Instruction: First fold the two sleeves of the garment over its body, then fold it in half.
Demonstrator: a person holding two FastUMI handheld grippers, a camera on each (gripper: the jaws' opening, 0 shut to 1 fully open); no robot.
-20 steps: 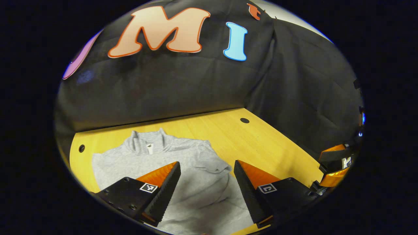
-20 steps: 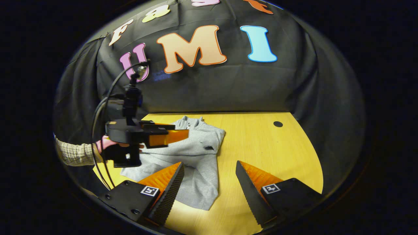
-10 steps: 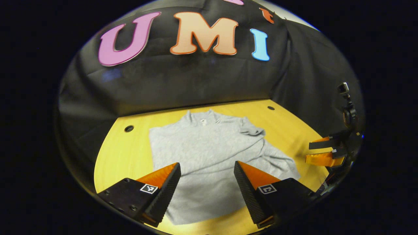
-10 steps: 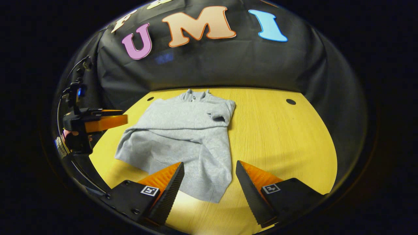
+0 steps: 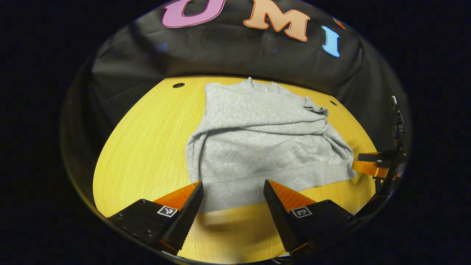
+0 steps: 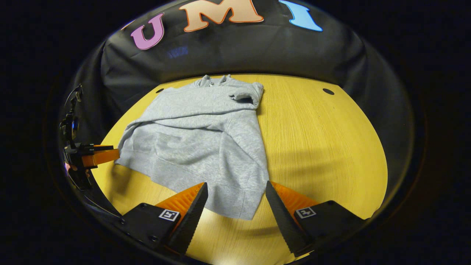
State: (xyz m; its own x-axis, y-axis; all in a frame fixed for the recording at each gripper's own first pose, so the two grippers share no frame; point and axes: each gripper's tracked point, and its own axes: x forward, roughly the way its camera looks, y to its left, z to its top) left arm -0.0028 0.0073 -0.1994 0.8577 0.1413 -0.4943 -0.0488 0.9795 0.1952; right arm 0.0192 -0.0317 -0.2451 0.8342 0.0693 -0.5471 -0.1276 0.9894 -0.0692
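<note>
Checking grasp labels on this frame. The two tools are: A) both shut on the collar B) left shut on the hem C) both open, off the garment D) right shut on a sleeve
C: the left tool and right tool both show spread fingers, with the garment lying flat on the table beyond them, ungripped.

No readable text, brand, number or sign stands on anything here. The only markings are small square black-and-white coded tags, one on each finger of the left tool [image 5: 233, 206] and one on each finger of the right tool [image 6: 235, 206]; they are patterns, not letters or numbers. A small pale tag sits inside the collar of the grey garment [image 5: 263, 136], too small to read.
</note>
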